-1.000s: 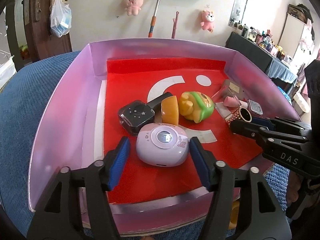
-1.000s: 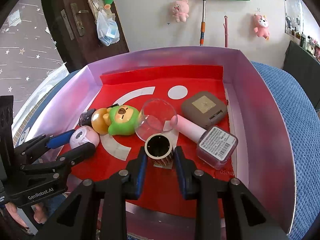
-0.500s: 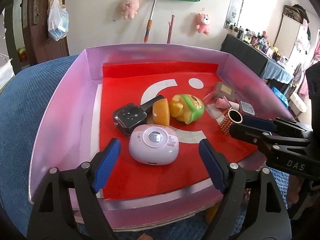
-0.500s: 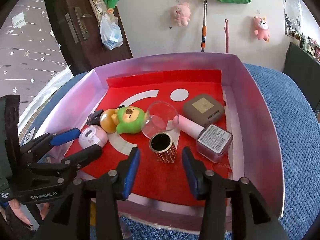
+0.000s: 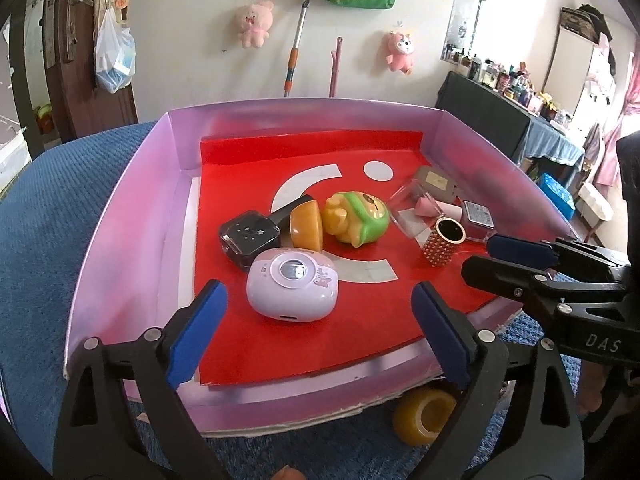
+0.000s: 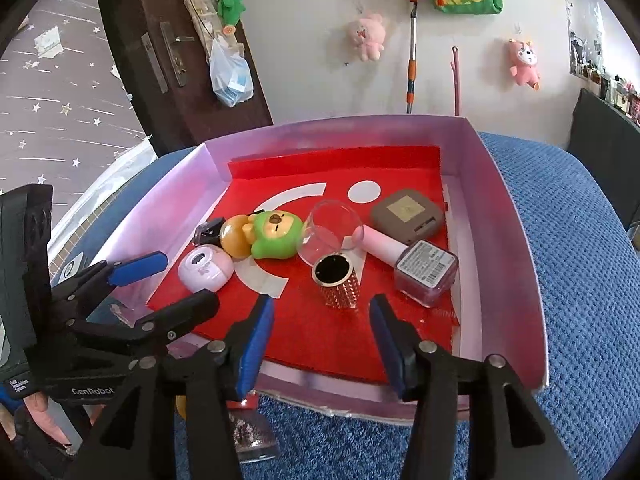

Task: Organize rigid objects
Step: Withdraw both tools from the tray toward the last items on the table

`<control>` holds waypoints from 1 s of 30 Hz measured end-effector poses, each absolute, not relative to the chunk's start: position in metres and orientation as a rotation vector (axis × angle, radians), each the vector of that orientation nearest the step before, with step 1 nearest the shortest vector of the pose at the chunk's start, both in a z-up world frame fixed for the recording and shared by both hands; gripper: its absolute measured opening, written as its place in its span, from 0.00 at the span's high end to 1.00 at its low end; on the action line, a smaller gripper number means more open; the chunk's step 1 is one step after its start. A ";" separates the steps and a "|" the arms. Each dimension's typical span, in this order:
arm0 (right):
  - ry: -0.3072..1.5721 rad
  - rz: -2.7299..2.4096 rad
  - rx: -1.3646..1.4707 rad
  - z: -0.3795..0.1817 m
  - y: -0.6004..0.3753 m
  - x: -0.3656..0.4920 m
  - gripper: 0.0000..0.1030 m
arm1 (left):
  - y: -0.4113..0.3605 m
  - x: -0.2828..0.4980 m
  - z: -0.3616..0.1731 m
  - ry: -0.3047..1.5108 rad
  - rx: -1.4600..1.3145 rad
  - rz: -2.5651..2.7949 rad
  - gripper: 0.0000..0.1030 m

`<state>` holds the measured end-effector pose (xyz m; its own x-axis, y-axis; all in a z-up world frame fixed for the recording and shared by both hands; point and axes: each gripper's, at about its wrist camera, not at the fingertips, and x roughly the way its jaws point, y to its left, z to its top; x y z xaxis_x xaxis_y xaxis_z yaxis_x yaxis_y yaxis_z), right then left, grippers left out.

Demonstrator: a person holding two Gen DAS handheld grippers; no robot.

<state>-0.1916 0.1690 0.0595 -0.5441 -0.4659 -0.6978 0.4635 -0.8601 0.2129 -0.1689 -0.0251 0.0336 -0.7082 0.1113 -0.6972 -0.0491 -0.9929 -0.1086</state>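
Both tools hang at the near rim of the pink tray point(image 5: 120, 216), jaws spread wide and gripping nothing. Left tool point(image 5: 316, 320): its blue pads flank, without touching, the lilac rounded case point(image 5: 291, 290) on the red mat just inside that rim. Right tool point(image 6: 322, 340): it faces the gold studded cylinder point(image 6: 337, 284), which stands upright with its open mouth up, also near the tray's front edge.

Farther into the tray from the lilac case lie a black starred box point(image 5: 249, 238), an amber disc point(image 5: 306, 227) on edge and a green-hooded figurine point(image 5: 358, 218), the three touching or nearly so. Toward the tray's right wall lie a clear glass cup point(image 6: 330, 232) on its side, a pink tube point(image 6: 384, 246), a labelled square bottle point(image 6: 426, 272) and a taupe compact point(image 6: 407, 214).

Handling, as a judgement: the lilac case looks like light, stiff, glossy plastic with curved flanks, so pads should close across its widest middle to avoid it squirting out. The studded cylinder offers a textured wall and should grip well at mid-height; it is hollow, so moderate force suffices. The glass cup is fragile, smooth and free to roll.
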 end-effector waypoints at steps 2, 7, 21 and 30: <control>-0.006 -2.374 1.071 0.060 0.170 -0.189 0.49 | -0.025 -0.168 0.035 -0.122 -1.159 2.828 0.08; -0.007 -2.375 1.061 0.063 0.171 -0.185 0.47 | -0.023 -0.163 0.036 -0.116 -1.155 2.835 0.08; -0.007 -2.385 0.997 0.074 0.177 -0.163 0.31 | -0.025 -0.144 0.046 -0.106 -1.120 2.880 0.00; 0.041 -2.416 0.950 0.078 0.182 -0.142 0.22 | -0.027 -0.130 0.045 -0.106 -1.122 2.879 0.00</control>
